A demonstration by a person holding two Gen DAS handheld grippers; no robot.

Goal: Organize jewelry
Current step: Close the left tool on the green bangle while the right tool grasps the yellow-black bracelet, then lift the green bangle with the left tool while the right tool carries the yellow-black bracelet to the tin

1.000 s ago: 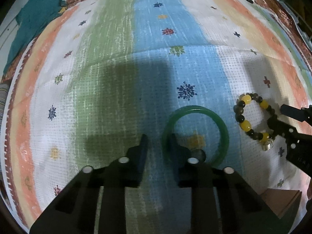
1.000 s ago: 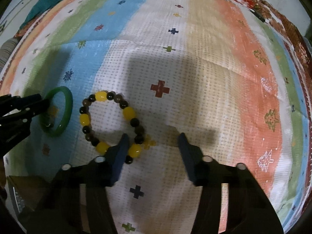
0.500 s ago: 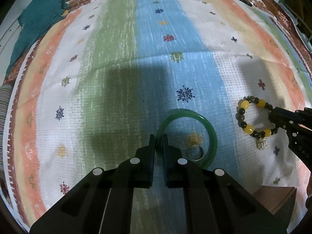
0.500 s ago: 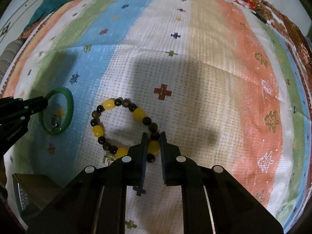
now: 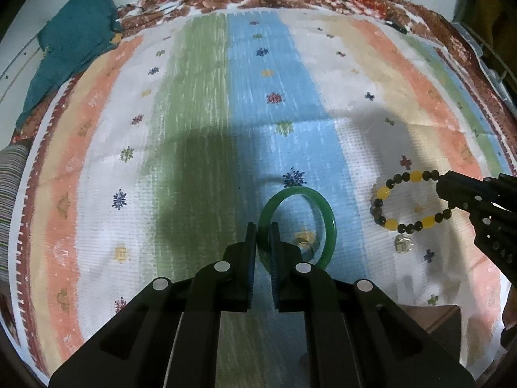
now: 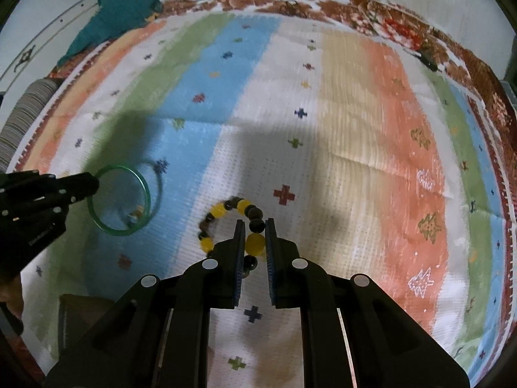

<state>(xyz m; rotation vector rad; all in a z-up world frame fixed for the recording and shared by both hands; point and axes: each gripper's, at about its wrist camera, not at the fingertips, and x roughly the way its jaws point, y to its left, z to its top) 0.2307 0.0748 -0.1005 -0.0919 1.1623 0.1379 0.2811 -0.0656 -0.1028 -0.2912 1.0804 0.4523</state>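
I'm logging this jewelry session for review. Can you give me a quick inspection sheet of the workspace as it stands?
Surface: striped cloth with small motifs, creased, partly in shadow.
Job's things: green bangle; beaded bracelet with yellow and dark beads and a small charm; small ring seen through the bangle.
Clutter: teal cloth at the far left corner; brown box at the near edge.
Grippers: left gripper shut on the bangle's rim; right gripper shut on the bracelet's beads.
Cables: thin cord on the far border.
Surroundings: dim, mostly out of frame.
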